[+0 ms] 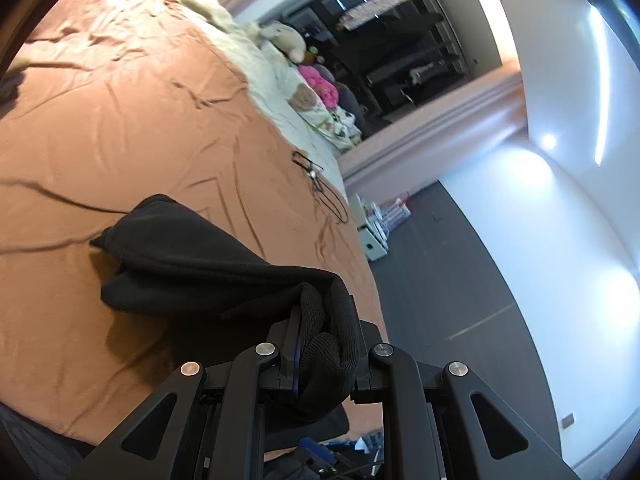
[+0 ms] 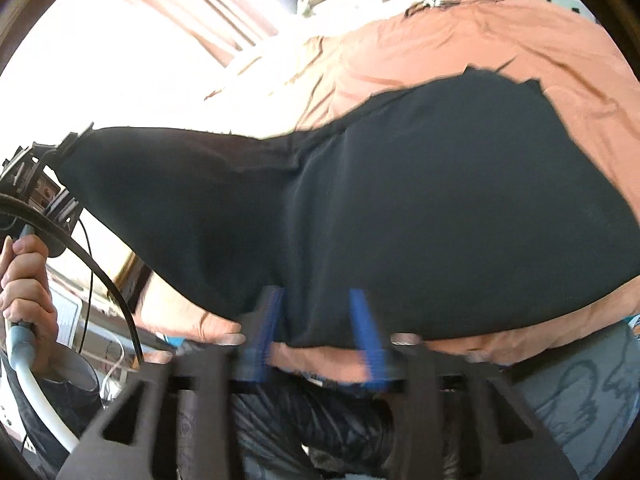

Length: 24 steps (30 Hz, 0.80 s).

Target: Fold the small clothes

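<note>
From the left wrist camera, a black garment of soft knit cloth hangs lifted above the orange bedspread, near the bed's side edge that borders the dark floor. One bunched end with a ribbed hem is clamped in the left gripper, whose jaws stand nearly together with the cloth pinched between them. From there the fabric stretches away in thick folds to a loose end with a small pointed corner, and it casts a shadow on the bedspread beneath. A thin black cord lies on the bedspread close to the same edge, and soft toys sit at the bed's far end.

From the right wrist camera, the picture is blurred. The black garment fills the middle as a broad dark sheet spread over the orange bedspread, drawn out to the left toward the left gripper, which holds its far end; a hand grips that tool's handle. The right gripper stands partly open, its blue fingers apart; the garment's lower edge lies between them, and the pads do not press on it.
</note>
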Available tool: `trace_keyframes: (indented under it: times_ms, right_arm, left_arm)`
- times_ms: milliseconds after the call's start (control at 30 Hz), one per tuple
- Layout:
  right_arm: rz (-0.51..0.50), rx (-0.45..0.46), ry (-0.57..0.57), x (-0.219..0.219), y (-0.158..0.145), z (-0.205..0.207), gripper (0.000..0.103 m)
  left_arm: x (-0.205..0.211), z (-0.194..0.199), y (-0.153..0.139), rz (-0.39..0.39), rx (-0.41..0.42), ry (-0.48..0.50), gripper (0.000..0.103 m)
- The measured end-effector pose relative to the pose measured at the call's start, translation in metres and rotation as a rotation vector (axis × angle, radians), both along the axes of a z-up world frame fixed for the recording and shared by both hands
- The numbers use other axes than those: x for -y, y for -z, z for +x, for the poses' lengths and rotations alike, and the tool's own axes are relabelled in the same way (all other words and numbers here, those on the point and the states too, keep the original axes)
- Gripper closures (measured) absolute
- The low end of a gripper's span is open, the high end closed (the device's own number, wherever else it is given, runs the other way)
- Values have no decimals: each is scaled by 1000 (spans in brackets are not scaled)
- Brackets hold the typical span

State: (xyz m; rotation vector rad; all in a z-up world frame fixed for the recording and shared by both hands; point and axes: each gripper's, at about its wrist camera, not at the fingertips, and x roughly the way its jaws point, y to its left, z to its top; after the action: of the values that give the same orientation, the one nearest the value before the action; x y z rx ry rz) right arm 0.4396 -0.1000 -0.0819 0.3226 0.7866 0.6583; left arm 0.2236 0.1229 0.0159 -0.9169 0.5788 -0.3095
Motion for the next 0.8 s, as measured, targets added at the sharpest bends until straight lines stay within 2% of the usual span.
trace_keyframes:
  times_ms: [200,500,800]
  right_arm:
    - [42,54,44,39,-8,-13,47]
    - [73,47,125,97,-4,-19,47]
    - [80,48,181,119,-8,-42,47]
  left_arm:
    - [31,15,-10,20,2,61,87]
    - [82,40,-13,47,-16,143,87]
    - [142,68,-3,75,-49,235,87]
